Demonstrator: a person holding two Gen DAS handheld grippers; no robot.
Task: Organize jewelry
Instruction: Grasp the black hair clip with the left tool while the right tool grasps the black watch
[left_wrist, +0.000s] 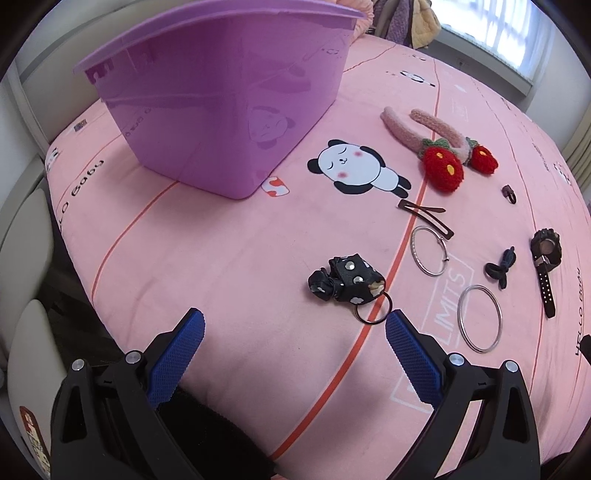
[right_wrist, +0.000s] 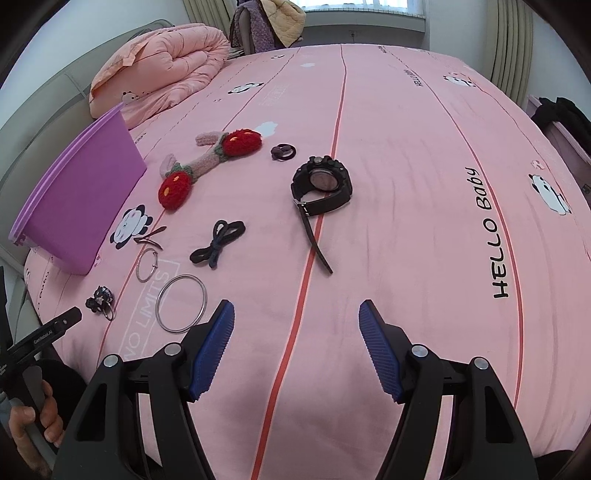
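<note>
Keyring (left_wrist: 349, 284) lies just ahead of the left gripper (left_wrist: 295, 332) — jaws wide, empty. Right gripper (right_wrist: 297, 325) gapes too — watch (right_wrist: 321, 184) well ahead.

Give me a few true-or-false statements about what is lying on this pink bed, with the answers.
1. The watch is inside the purple bin. False: it lies on the bedsheet.
2. Both hand-held grippers, left and right, are open and hold nothing. True.
3. Two metal hoops lie on the sheet. True.
4. The headband bears blue flowers. False: its knitted decorations are red.
5. The black keychain pouch lies just ahead of the left gripper. True.
</note>
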